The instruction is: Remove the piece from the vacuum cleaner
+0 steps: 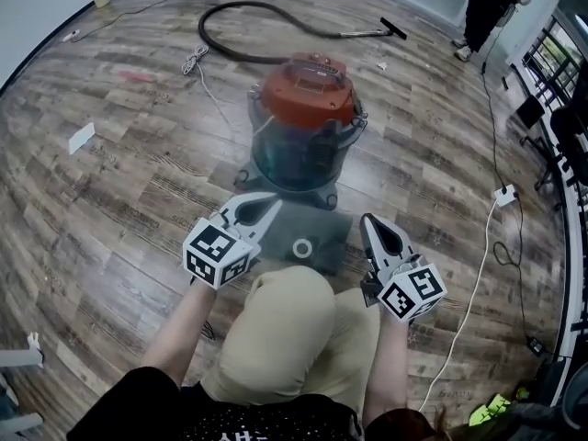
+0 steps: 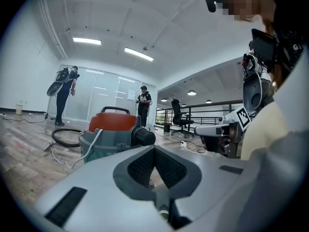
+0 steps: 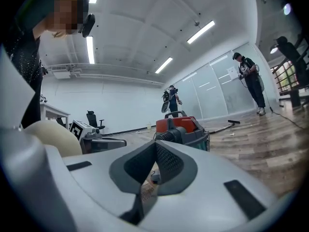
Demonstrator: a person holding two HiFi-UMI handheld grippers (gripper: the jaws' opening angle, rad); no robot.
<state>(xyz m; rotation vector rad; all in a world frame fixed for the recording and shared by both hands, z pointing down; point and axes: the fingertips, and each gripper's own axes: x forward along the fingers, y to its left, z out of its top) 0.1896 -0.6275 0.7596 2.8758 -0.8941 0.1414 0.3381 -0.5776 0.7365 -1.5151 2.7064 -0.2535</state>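
The vacuum cleaner [image 1: 305, 122] stands on the wood floor, with an orange lid, a translucent blue-grey tub and a black hose port facing me. A flat grey piece [image 1: 317, 235] with a white ring lies on the floor at its base. My left gripper [image 1: 268, 204] hovers over that piece's left edge, shut, nothing between its fingers. To the right of the piece, my right gripper [image 1: 369, 220] is likewise shut and empty. The left gripper view shows the vacuum cleaner [image 2: 113, 129] beyond the closed left gripper [image 2: 154, 149]. In the right gripper view, the vacuum cleaner [image 3: 181, 128] lies past the closed right gripper [image 3: 155, 144].
A black hose [image 1: 241, 51] with a floor nozzle curls on the floor behind the vacuum. A white cable [image 1: 473, 292] and power brick [image 1: 504, 194] lie at the right. A person [image 1: 491, 5] stands at the far right. My bent knee [image 1: 280, 333] is between the grippers.
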